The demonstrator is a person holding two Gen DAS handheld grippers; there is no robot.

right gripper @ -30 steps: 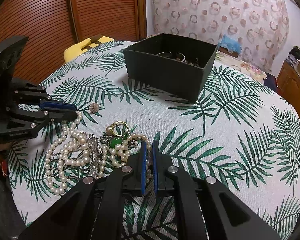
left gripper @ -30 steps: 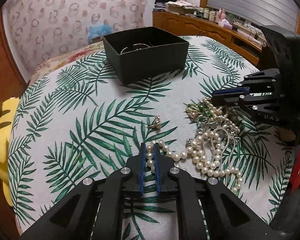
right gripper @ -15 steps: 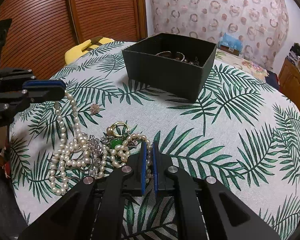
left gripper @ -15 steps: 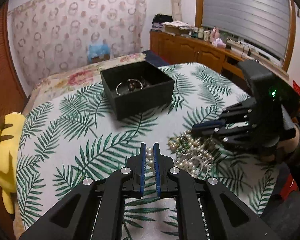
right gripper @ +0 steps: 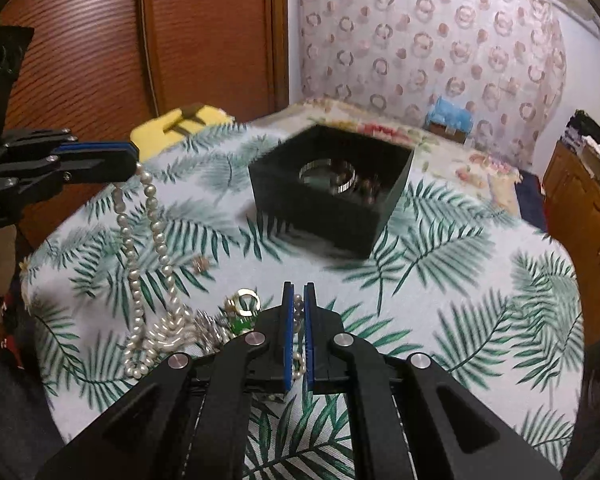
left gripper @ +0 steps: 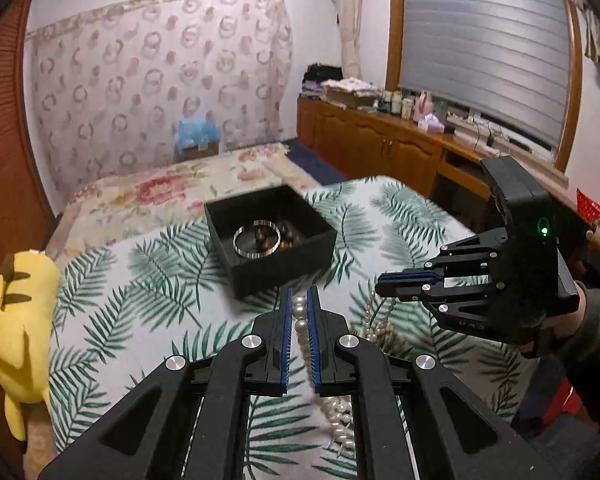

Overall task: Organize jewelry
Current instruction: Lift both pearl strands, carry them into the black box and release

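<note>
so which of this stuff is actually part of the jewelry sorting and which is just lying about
In the job:
- white pearl strands, pinched by left gripper and right gripper
- open black square box
- silver bangle inside
- gold ring

Lying about:
- yellow plush toy
- wooden dresser

Round worktop (right gripper: 440, 280) with a white cloth printed in green palm fronds. A black open box (right gripper: 332, 216) sits toward the far side, with a silver bangle (right gripper: 328, 176) and some dark beads inside. Nearer the front there's a tangled jewelry heap (right gripper: 204, 328) lying on the cloth: pearl strands, a gold ring (right gripper: 246, 304), something green. One small earring-looking piece (right gripper: 199, 265) lies apart from the heap.
</note>
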